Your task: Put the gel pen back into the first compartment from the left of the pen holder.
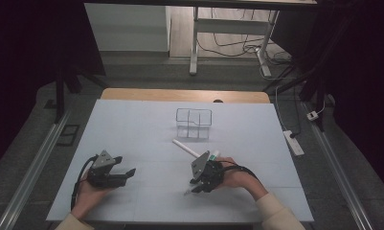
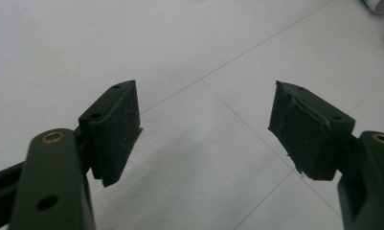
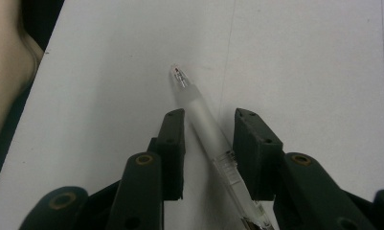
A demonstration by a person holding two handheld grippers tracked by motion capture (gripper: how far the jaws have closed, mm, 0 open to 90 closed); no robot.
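Note:
A clear frosted pen lies on the white table sheet, its tip pointing away from my right gripper. That gripper's jaws stand on either side of the barrel with small gaps, so it is open around the pen. From above, the right gripper points toward the near-left and the pen tip pokes out beyond it. My left gripper rests at the left of the sheet. Its jaws are wide apart over bare sheet, with nothing between them.
A wire basket stands at the middle of the sheet. A white stick-shaped item lies in front of it, and a white item with a green end sits by the right hand. The sheet's near edge is close.

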